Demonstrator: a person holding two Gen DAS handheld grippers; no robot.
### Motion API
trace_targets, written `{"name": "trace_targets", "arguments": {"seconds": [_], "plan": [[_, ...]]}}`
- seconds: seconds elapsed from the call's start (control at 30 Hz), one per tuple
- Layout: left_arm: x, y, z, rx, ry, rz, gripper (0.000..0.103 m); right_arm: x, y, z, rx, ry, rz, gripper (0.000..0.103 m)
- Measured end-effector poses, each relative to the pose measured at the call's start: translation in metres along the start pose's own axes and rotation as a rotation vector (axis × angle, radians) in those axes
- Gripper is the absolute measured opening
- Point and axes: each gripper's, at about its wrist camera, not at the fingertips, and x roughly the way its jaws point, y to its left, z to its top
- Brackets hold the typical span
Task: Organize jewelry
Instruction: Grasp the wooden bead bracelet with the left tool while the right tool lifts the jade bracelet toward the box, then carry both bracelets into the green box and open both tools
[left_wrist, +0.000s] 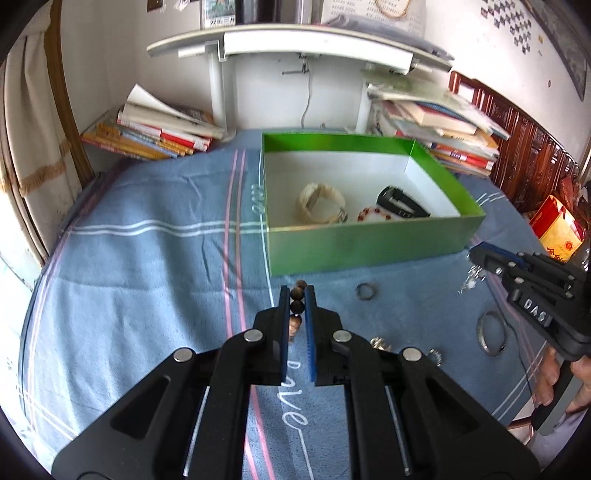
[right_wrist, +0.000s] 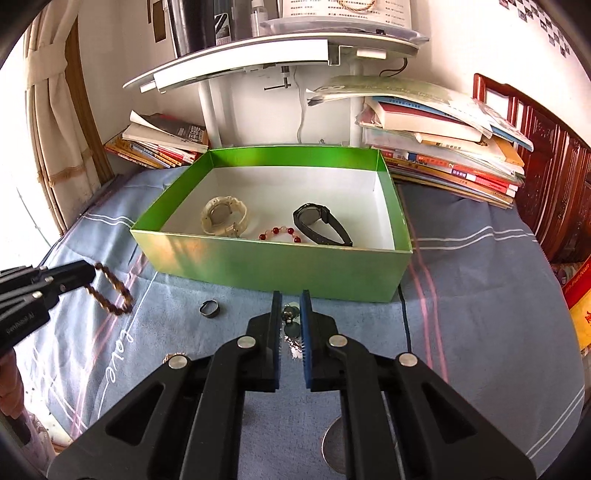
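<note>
A green box (left_wrist: 369, 247) (right_wrist: 258, 266) stands on the blue cloth and holds a cream watch (left_wrist: 319, 203) (right_wrist: 222, 216), a black watch (left_wrist: 402, 202) (right_wrist: 321, 223) and a red bead bracelet (left_wrist: 373, 213) (right_wrist: 280, 233). My left gripper (left_wrist: 297, 291) (right_wrist: 90, 273) is shut on a brown bead bracelet (left_wrist: 297, 302) (right_wrist: 110, 293), held above the cloth near the box's front. My right gripper (right_wrist: 291, 299) (left_wrist: 474, 254) is shut on a silvery dangling piece (right_wrist: 289, 321) (left_wrist: 472, 278). A dark ring (left_wrist: 366, 291) (right_wrist: 209, 308) lies between them.
A silver bangle (left_wrist: 490, 332), a small charm (left_wrist: 380, 343) and another small piece (left_wrist: 434, 355) lie on the cloth (left_wrist: 147, 258) at the front right. Book stacks (left_wrist: 155, 133) (right_wrist: 443, 147) flank a white desk stand (right_wrist: 258, 62) behind the box.
</note>
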Motion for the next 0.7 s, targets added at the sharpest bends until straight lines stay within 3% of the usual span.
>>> {"name": "trace_targets", "arguments": {"seconds": [0.23, 0.47, 0.7], "plan": [[-0.016, -0.006, 0.024, 0.027, -0.049, -0.016, 0.008, -0.012, 0.007, 0.011, -0.030, -0.042, 0.004, 0.008], [-0.025, -0.010, 0.069, 0.050, -0.128, -0.016, 0.008, -0.033, 0.013, 0.060, -0.077, -0.164, 0.003, 0.008], [0.018, -0.008, 0.116, 0.039, -0.114, 0.009, 0.008, -0.010, 0.012, 0.102, -0.061, -0.179, 0.022, 0.008]]}}
